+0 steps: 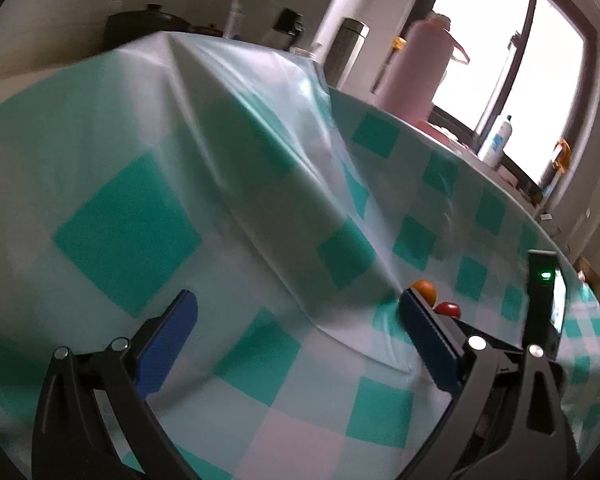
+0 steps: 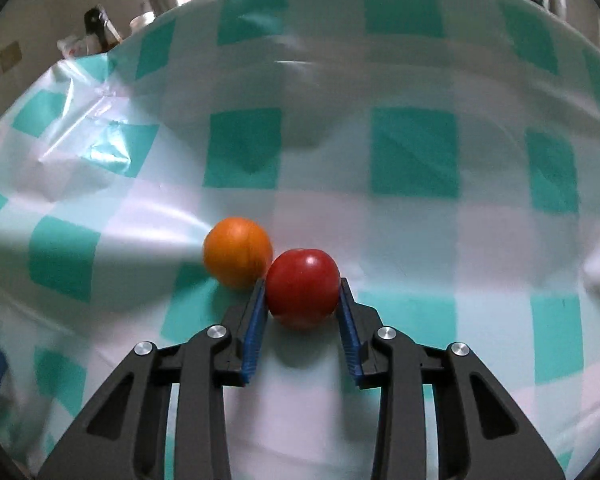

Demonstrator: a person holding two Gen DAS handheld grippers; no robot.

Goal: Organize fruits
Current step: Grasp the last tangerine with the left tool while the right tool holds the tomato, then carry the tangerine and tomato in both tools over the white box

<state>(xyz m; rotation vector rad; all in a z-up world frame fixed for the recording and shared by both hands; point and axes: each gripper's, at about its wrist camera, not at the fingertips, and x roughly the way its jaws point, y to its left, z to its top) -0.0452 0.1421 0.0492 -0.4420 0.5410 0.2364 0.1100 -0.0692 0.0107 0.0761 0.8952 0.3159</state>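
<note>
Blue pads (image 2: pixel 256 328) of the right gripper (image 2: pixel 302 300) pinch the red fruit (image 2: pixel 302 286) at its widest, touching the orange fruit (image 2: pixel 237 252) on the tablecloth (image 2: pixel 420 220); smooth, round, probably light and slippery. Left gripper (image 1: pixel 300 344) gapes empty.

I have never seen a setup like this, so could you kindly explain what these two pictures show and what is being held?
A person holds a hand-held gripper in each hand, and each carries a wide-angle camera looking along its two fingers. The right camera's picture shows the right hand-held gripper shut on a red fruit, with an orange fruit touching it, on a green checked tablecloth. The left camera's picture shows the left hand-held gripper open and empty above the wrinkled cloth, with both fruits small at its right. A pink bottle and a steel flask stand behind.
</note>
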